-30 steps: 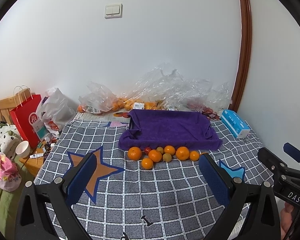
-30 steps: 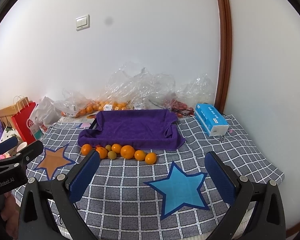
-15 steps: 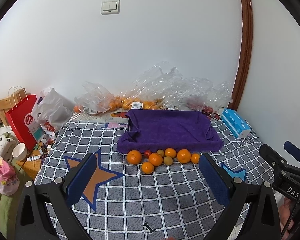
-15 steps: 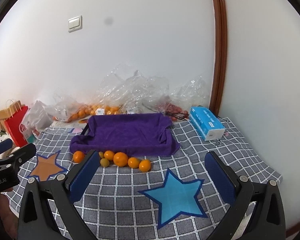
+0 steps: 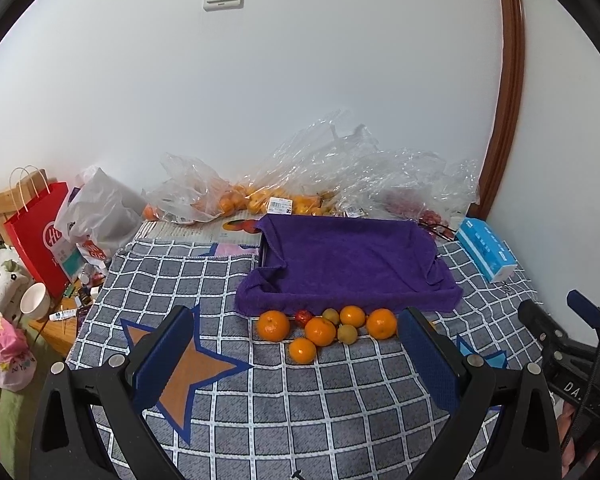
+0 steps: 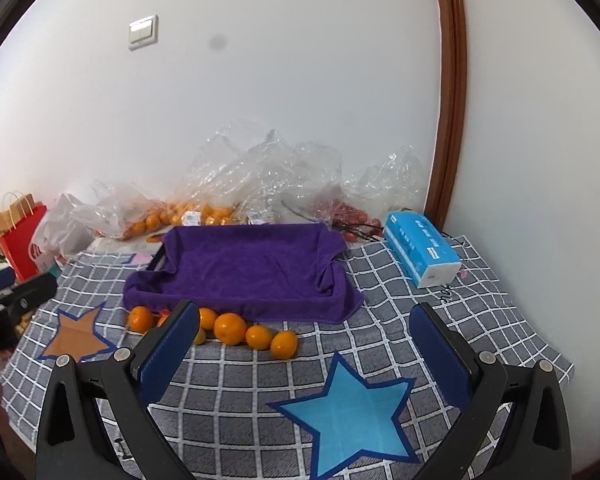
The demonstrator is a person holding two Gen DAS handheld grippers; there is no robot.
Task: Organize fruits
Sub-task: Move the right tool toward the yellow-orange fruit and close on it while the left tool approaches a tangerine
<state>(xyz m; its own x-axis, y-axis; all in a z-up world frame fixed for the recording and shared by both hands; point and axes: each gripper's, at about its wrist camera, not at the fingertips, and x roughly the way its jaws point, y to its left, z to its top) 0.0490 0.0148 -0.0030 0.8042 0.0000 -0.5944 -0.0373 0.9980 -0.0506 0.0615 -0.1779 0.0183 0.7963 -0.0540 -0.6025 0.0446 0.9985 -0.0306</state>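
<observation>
While both of my claws hang above the checked cloth [image 5: 300, 412] with nothing between their pads, my left claw [image 5: 296, 354] and my right claw [image 6: 306, 350] stand wide apart and empty, so no fruit is secured yet. Just beyond the fingertips, the loose oranges [image 5: 320, 331] lie in a tight row on the cloth, touching one another and mixed with small yellow-green fruits [image 5: 347, 334] and one red fruit [image 5: 303, 317]. Risk: closing on one orange is likely to nudge its neighbours, and round fruit may roll across the cloth toward its edge. Risk: excess clamping force could bruise the soft small fruits. Directly behind the row, the purple-lined tray [image 6: 240, 264] sits empty; its draped towel edge could snag a low fingertip. Farther back, the plastic bags [image 5: 340, 172] hold more fruit against the wall.
</observation>
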